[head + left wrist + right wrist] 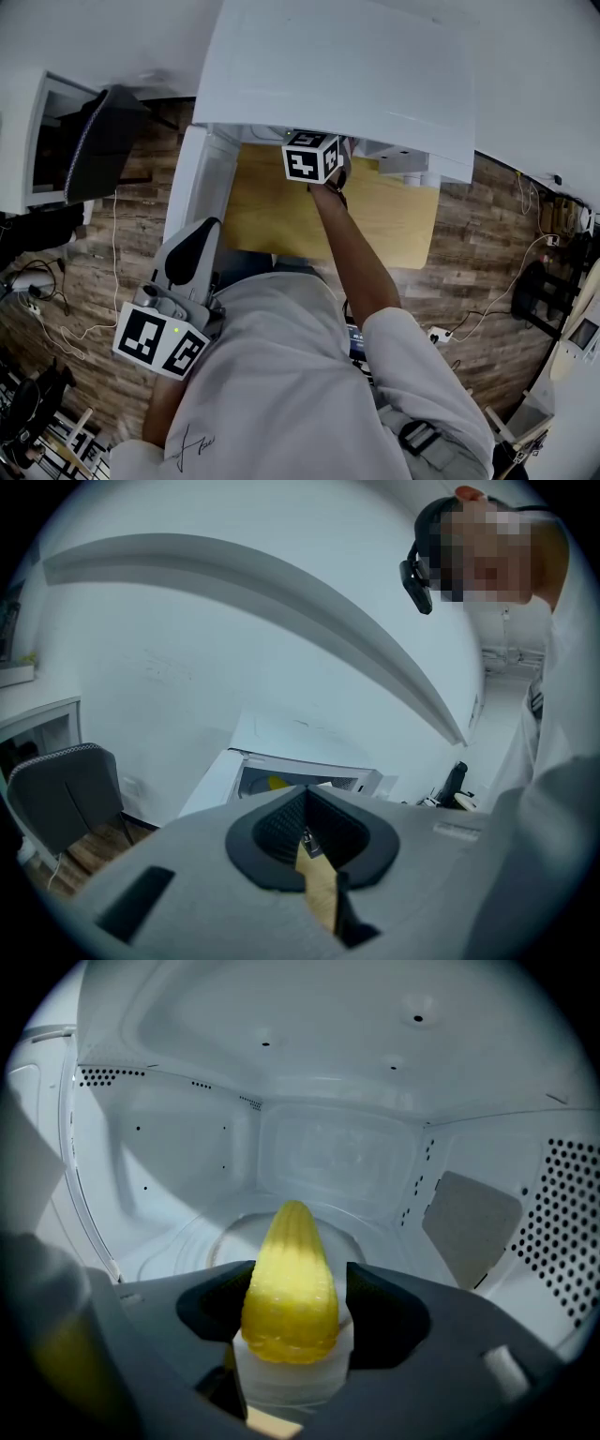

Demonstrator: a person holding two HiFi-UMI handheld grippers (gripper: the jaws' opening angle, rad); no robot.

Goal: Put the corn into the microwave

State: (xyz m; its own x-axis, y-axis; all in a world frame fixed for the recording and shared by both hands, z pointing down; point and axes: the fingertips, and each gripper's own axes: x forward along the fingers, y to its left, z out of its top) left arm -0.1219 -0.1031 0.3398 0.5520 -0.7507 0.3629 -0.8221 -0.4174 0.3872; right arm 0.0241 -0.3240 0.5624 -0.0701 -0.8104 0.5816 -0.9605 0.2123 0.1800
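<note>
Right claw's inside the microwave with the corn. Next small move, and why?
Probably back the right claw straight out: the corn is already inside the microwave, over the turntable, and a gap shows between it and one pad.

Inside the microwave (337, 1157) the light is soft and even, and the corn (289, 1279) shines bright yellow. A grey shadow lies on the microwave's left wall. The picture edges bend and darken, and my fingers (389, 1314) look blurred.
</note>
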